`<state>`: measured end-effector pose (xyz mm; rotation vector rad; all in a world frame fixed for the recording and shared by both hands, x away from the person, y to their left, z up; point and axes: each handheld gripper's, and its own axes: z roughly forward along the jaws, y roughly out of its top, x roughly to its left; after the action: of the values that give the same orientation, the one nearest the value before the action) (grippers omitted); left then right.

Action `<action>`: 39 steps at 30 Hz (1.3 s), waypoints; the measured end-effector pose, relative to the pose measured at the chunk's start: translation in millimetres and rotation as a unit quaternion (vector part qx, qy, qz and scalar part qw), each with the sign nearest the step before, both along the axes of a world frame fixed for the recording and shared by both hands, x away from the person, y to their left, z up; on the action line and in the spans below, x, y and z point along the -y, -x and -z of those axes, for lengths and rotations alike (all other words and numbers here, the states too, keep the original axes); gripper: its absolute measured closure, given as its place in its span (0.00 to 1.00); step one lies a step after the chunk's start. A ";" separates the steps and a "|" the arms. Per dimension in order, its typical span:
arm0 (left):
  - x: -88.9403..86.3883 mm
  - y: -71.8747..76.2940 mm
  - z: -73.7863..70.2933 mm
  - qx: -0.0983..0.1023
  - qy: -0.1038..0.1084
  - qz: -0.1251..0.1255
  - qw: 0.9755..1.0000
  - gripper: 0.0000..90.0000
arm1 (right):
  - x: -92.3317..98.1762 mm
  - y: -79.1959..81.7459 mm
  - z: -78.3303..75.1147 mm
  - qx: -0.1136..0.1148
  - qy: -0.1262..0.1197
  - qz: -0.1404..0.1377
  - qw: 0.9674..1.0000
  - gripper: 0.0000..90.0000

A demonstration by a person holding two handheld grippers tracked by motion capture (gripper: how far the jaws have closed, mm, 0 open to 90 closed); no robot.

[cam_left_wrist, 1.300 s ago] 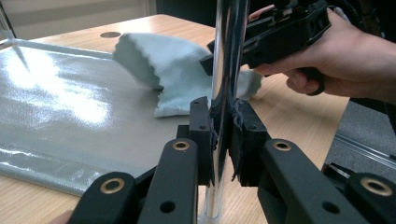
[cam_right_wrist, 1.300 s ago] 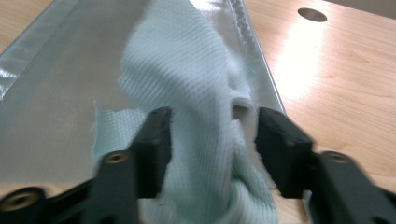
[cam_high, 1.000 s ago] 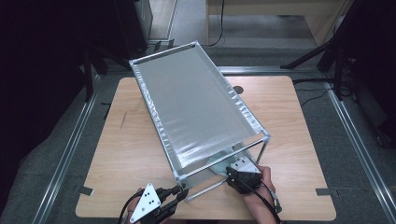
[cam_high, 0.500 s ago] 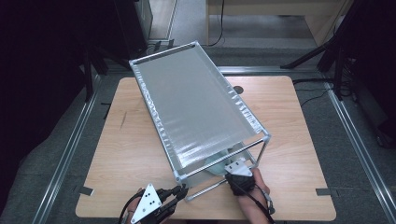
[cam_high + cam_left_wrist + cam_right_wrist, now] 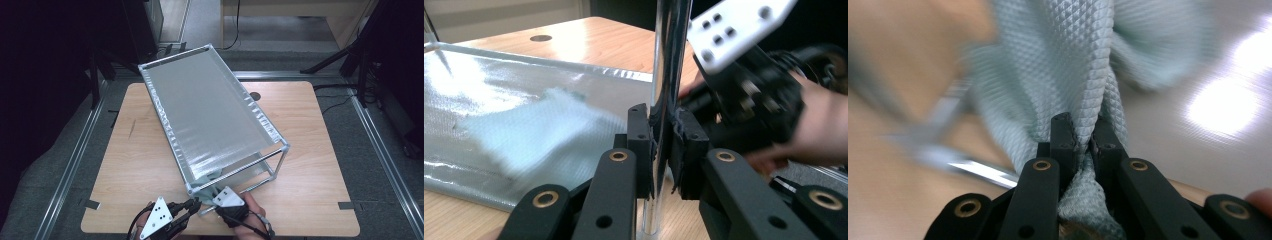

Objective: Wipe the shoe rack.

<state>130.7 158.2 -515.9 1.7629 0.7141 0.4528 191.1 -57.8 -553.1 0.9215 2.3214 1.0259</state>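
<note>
While the left gripper (image 5: 663, 145) is clamped on the upright metal post (image 5: 667, 60) at the near corner of the shelf frame (image 5: 280, 145), the right gripper (image 5: 1083, 135) is pinched shut on a pale green waffle-weave cloth (image 5: 1068, 65), gathered up between its jaws. The cloth is judged soft, light and limp, best taken by a bunched fold as now. It is seen on the silvery lower shelf sheet (image 5: 489, 90), beyond which the wooden table (image 5: 320, 120) is spread.
</note>
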 end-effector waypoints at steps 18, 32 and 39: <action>0.0 -0.4 0.2 0.000 0.001 0.001 1.000 0.90 | 46.0 -23.4 -0.8 0.003 -0.003 0.103 0.995 0.94; 0.0 -0.3 0.3 -0.001 0.001 0.001 1.000 0.90 | -9.9 14.9 1.2 -0.009 -0.017 -0.035 0.999 0.93; -0.2 -0.4 0.2 -0.001 0.001 0.002 1.000 0.90 | 15.7 -1.4 -0.3 -0.011 -0.011 0.009 1.000 0.93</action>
<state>131.1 158.4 -516.1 1.7624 0.7112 0.4481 192.5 -73.5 -552.8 0.9653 2.3191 1.0410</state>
